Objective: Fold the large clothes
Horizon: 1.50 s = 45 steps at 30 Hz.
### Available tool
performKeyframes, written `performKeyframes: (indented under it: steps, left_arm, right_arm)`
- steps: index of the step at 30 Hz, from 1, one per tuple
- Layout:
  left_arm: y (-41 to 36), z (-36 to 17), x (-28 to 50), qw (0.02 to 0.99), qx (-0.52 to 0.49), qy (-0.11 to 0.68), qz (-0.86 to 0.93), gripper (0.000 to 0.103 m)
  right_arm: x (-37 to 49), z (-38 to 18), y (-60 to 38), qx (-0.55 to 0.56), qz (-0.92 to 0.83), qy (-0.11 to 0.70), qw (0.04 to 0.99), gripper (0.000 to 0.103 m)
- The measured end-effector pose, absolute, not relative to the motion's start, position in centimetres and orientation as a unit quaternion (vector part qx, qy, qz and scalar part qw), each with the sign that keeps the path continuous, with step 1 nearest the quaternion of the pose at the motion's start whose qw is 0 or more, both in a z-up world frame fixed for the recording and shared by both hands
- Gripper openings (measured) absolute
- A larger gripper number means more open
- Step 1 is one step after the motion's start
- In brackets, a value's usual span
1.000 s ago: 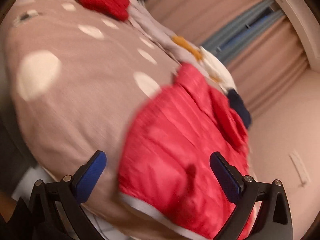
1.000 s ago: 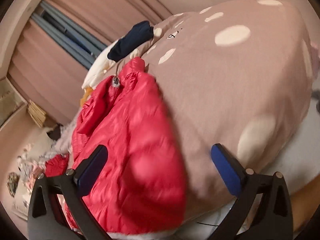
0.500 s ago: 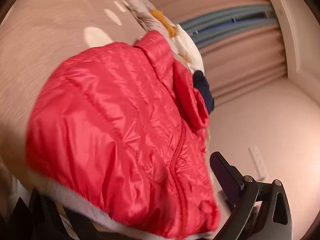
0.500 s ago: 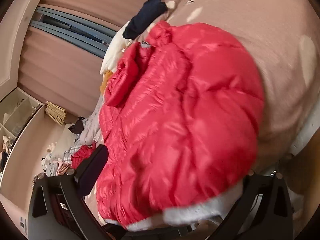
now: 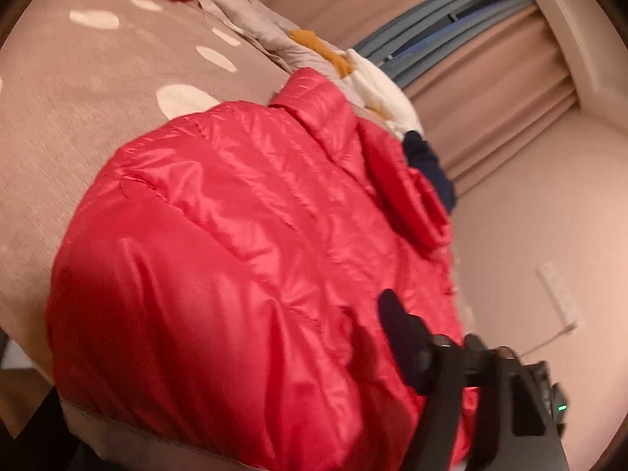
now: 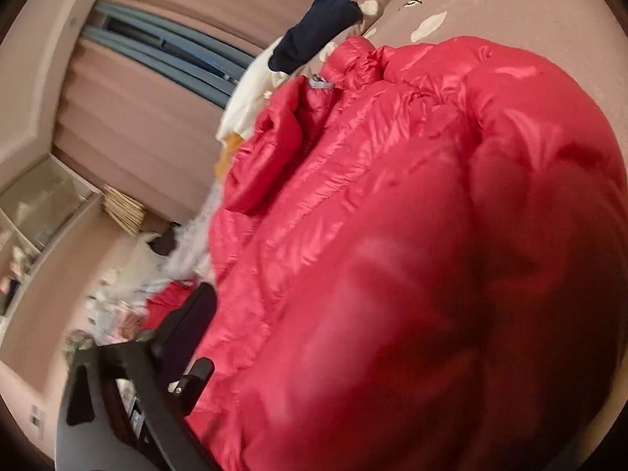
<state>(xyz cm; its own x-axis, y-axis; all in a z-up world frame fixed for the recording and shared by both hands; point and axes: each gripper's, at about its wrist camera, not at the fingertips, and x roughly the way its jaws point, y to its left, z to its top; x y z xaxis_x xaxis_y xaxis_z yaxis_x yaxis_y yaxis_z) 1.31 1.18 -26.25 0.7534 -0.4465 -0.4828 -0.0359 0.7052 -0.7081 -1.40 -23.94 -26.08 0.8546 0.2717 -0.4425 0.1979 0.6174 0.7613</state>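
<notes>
Left gripper (image 5: 243, 384): jaws just closing, red padded fabric between them, one finger (image 5: 400, 337) visible. Right gripper (image 6: 392, 353): jaws just closing over same fabric, only left finger (image 6: 188, 322) shows.

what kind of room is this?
Most likely a bedroom: a polka-dot duvet covers a bed, pleated curtains hang over a window, and loose clothes are piled behind the red puffer jacket.

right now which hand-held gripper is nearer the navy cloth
Right, likely: navy cloth lies straight beyond the right hand-held gripper, aside from the left one. Both sit at the jacket's near end, jaws just closing around it.
</notes>
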Motion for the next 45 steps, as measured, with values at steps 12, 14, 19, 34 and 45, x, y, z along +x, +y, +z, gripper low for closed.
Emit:
performKeyframes:
  steps: [12,14,19,34,45]
  left_arm:
    - [-0.7,-25.6,0.8,0.906,-0.269,0.326,-0.008,0.024]
    - [-1.0,-24.6,0.7,0.912,-0.251,0.325,0.002,0.022]
    - [-1.6,-21.0,-1.7,0.935,-0.219,0.280,-0.010,0.020]
    - [-2.2,-10.8,-3.0,0.955,-0.199,0.217,-0.044,0.020]
    - [-2.7,-9.3,4.8,0.962,-0.158,0.218,-0.042,0.020]
  right_arm:
    - [-2.1,-26.3,-24.5,0.319,-0.034,0.313,0.894,0.018]
    - [-2.7,-25.2,-24.6,0.300,-0.040,0.310,0.901,0.018]
    - [-4.4,-21.2,-25.4,0.259,-0.034,0.262,0.929,0.018]
    - [-6.1,-10.9,-26.6,0.250,0.014,0.204,0.946,0.022]
    - [1.2,-8.9,-25.5,0.209,-0.025,0.201,0.957,0.022]
